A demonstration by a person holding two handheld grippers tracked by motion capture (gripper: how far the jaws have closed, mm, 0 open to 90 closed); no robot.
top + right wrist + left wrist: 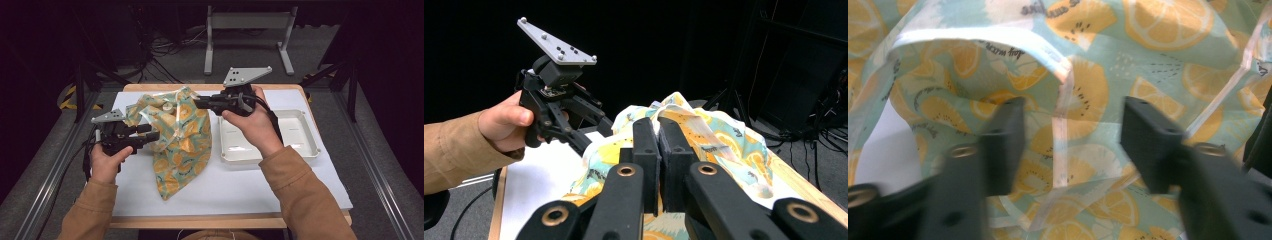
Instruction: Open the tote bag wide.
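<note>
High view: right hand-held gripper (200, 104) pinches the cloth (182, 145); left hand-held gripper (152, 136), spread, could miss the hem.

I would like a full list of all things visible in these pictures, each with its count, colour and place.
Lemon-print cloth: one, pale green with yellow lemon slices, lifted at its top over the left middle of the table, its lower end lying on the surface.
Tray: one, white, shallow, on the right side of the table.
Table: one, white top with a wooden edge, in the centre.
Metal stand: one, grey, on the floor behind the table.
Cables: several, dark, on the floor at the back.
Left gripper: one, black, jaws open around a fold of the cloth.
Right gripper: one, black, jaws closed on the top of the cloth.
Sleeves: two, tan, at the bottom of the high view.
</note>
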